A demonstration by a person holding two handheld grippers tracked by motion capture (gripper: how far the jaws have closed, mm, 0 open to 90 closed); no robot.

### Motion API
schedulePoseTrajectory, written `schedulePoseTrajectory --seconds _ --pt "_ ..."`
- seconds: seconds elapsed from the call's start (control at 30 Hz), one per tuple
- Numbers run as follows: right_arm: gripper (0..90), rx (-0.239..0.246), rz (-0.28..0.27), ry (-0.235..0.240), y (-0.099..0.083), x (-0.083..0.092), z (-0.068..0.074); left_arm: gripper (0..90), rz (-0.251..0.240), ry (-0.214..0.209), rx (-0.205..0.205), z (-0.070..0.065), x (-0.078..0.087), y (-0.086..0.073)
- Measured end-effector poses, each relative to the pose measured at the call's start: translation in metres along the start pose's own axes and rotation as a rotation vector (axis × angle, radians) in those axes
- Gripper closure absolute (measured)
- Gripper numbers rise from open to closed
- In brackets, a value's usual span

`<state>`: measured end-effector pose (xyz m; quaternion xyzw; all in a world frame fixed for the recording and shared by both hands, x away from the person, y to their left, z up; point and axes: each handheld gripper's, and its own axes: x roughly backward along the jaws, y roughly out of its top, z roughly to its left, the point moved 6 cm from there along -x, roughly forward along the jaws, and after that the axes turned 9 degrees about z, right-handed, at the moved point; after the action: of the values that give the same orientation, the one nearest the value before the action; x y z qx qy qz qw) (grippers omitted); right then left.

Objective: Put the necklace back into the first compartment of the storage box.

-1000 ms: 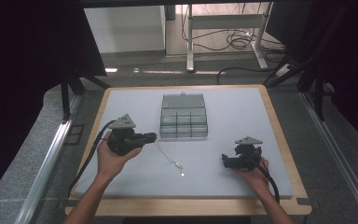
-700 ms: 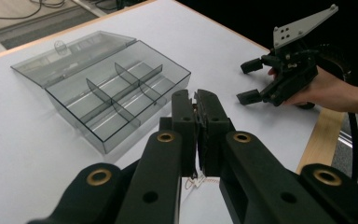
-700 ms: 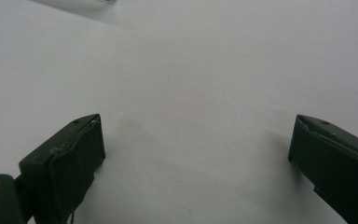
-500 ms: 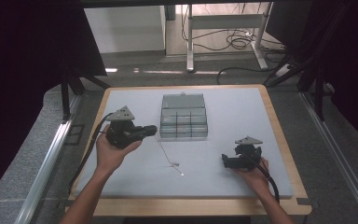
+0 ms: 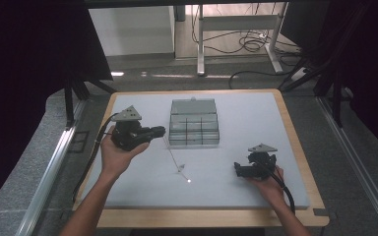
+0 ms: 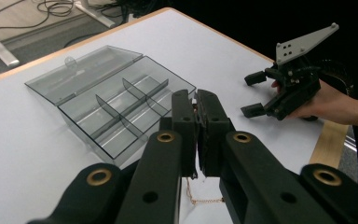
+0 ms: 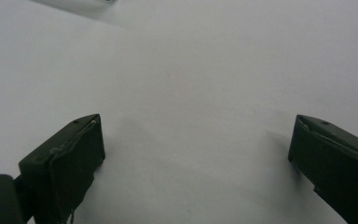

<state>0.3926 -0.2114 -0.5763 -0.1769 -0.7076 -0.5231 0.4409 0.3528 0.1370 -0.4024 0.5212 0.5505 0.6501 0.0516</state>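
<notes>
Since a second back, the left hand-held gripper (image 5: 158,131) had lifted a bit, jaws pinched shut on a thin gold chain (image 5: 173,158) that trailed down to the table (image 5: 256,118) near the open compartment box (image 5: 194,129). Right hand-held gripper (image 5: 238,168) sat wide open. Next up, I'd guess, was lowering the chain into a compartment.

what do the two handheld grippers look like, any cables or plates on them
Both the left gripper and right gripper are black with two blocky jaws, brass-coloured pivot pins, a grey three-cornered plate with small holes on top, and a black cable trailing back. Forearms are bare, no sleeves.
</notes>
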Motion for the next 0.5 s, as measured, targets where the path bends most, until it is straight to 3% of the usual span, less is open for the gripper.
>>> schedulePoseTrajectory --seconds 0.5 --pt "3.0 0.000 -0.001 0.001 0.000 0.000 0.000 87.5 -0.013 0.029 -0.007 0.006 0.008 0.023"
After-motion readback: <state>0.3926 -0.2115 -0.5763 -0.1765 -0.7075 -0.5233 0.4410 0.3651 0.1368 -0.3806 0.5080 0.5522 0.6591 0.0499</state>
